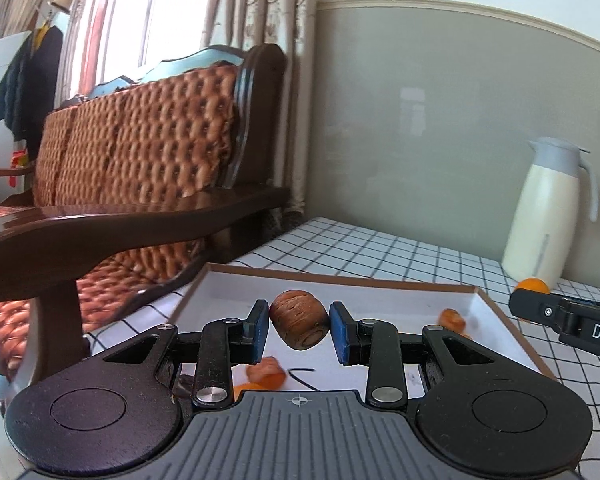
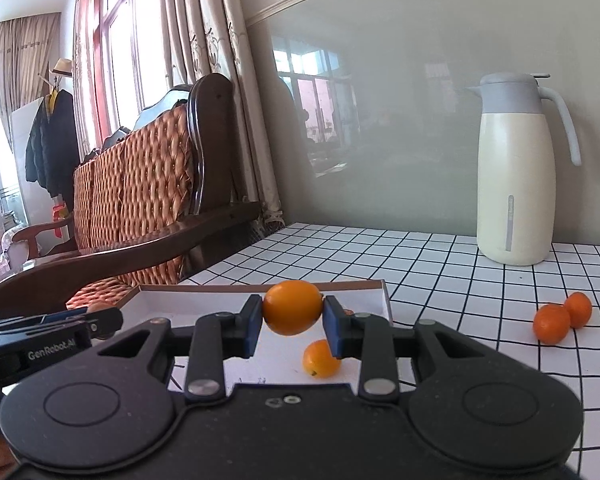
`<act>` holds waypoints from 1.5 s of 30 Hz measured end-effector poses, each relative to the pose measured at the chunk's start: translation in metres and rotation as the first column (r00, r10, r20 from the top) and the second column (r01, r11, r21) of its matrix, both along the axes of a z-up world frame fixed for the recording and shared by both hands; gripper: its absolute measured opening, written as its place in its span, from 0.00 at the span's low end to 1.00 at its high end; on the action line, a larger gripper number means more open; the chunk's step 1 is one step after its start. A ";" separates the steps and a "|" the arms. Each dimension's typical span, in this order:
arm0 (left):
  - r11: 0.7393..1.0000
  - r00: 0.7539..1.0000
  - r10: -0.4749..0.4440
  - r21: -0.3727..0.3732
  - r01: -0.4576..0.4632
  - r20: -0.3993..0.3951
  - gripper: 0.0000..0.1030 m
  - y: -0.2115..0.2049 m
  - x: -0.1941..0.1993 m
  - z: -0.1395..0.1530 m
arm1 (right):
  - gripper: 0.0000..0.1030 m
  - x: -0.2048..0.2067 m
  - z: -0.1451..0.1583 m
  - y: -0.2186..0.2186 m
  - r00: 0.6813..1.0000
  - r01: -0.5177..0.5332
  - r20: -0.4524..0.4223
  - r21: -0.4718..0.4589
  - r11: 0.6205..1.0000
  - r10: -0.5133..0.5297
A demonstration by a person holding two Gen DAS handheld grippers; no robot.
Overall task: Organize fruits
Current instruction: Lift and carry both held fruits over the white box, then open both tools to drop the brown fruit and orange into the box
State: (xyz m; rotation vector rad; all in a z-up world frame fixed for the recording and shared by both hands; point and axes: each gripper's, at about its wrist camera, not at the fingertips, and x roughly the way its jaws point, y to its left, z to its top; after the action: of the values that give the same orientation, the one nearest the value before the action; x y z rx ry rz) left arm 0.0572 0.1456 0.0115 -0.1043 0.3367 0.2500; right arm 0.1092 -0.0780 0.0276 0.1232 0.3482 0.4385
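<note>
My left gripper [image 1: 299, 326] is shut on a brown ridged fruit [image 1: 299, 319], held above a white tray with a brown rim [image 1: 340, 278]. Two similar orange-brown fruits [image 1: 452, 320] [image 1: 267, 372] lie in that tray. My right gripper [image 2: 293, 322] is shut on a smooth orange kumquat [image 2: 293, 307] over the same tray [image 2: 385, 296]. Another kumquat [image 2: 320, 359] lies in the tray below it. Two mandarins [image 2: 552, 323] [image 2: 579, 309] rest on the checked tablecloth to the right. The right gripper's arm also shows at the left wrist view's right edge [image 1: 568, 316].
A cream thermos jug [image 2: 518, 172] stands at the back right by the grey wall. A dark wooden sofa with woven cushions [image 1: 140, 184] runs along the table's left side. The checked tablecloth [image 2: 440, 264] stretches between tray and jug.
</note>
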 end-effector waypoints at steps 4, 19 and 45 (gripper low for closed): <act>1.000 1.000 0.021 0.006 -0.021 0.008 0.32 0.009 0.002 0.000 | 0.24 0.005 -0.001 0.006 1.000 0.003 0.001 0.006 1.000 -0.003; 0.999 0.999 0.042 -0.017 -0.042 -0.013 0.32 0.028 0.029 -0.006 | 0.24 0.030 -0.010 0.029 0.999 0.004 -0.035 -0.011 1.000 -0.005; 0.990 0.983 0.112 0.069 -0.123 0.146 1.00 0.020 0.029 0.016 | 0.94 0.017 0.011 0.003 0.987 0.076 0.130 0.124 0.989 -0.092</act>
State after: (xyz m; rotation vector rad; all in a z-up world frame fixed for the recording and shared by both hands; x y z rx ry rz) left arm 0.0860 0.1659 0.0271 -0.0651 0.1786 0.3699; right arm 0.1263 -0.0753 0.0384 0.2222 0.1820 0.3819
